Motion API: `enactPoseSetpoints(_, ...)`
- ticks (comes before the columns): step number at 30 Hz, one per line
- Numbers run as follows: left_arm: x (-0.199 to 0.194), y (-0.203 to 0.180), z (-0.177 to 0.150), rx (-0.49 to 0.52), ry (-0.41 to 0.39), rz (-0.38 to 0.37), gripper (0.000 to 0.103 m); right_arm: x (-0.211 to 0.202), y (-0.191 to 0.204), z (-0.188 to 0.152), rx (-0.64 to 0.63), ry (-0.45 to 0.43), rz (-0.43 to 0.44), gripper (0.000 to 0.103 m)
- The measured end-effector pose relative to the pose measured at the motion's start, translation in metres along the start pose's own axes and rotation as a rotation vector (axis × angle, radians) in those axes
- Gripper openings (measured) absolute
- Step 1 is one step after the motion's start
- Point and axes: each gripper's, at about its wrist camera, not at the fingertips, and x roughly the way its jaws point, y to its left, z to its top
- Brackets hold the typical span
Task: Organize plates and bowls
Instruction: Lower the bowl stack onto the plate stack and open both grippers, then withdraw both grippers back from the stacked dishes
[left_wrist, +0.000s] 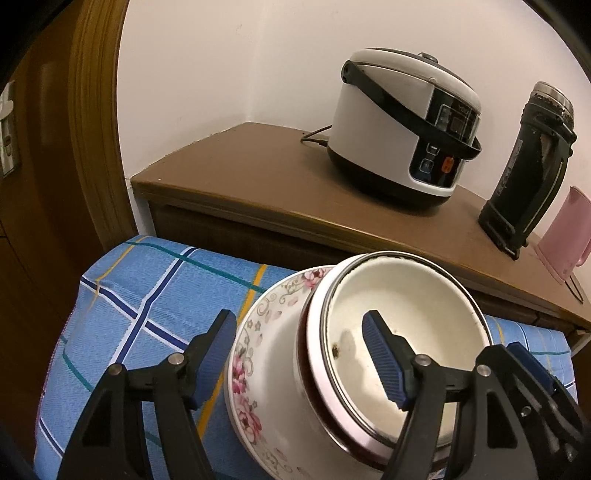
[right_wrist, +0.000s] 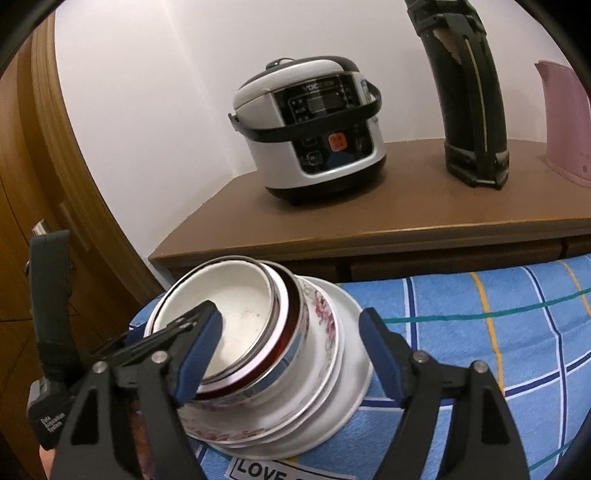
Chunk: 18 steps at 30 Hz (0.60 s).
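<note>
White enamel bowl with a dark metal rim (left_wrist: 402, 332) tops a nested stack: floral porcelain bowl (left_wrist: 255, 350) beneath, plain white plates (right_wrist: 343, 387) at the bottom, all on blue checked cloth (left_wrist: 147, 295). Looks nearly sorted. Best handled by closing both grippers on opposite rims together, lifting level so nothing slides. Left gripper (left_wrist: 306, 354) spread wide, one pad inside the top bowl, one outside the floral rim. Right gripper (right_wrist: 291, 350) likewise open, straddling the stack's far side. Beyond, white rice cooker (right_wrist: 314, 133) on brown wooden cabinet (right_wrist: 369, 221).
</note>
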Motion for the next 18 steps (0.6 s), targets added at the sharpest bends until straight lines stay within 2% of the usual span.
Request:
enactPoseSetpoints(8,-0.016,0.001,-0.004,0.004,-0.027,0.008,0.073,-0.003,-0.002,-0.004,0.019,-0.042,0.048,0.080)
enactPoseSetpoints(12,-0.025,0.002,-0.007,0.012,-0.039,0.020,0.073,-0.011,0.000,-0.005,0.014,-0.068,0.068,0.086)
enactPoseSetpoints(18,-0.046,-0.002,-0.012,0.043,-0.106,0.036,0.073,-0.031,0.010,-0.005,-0.005,-0.123,0.075,0.094)
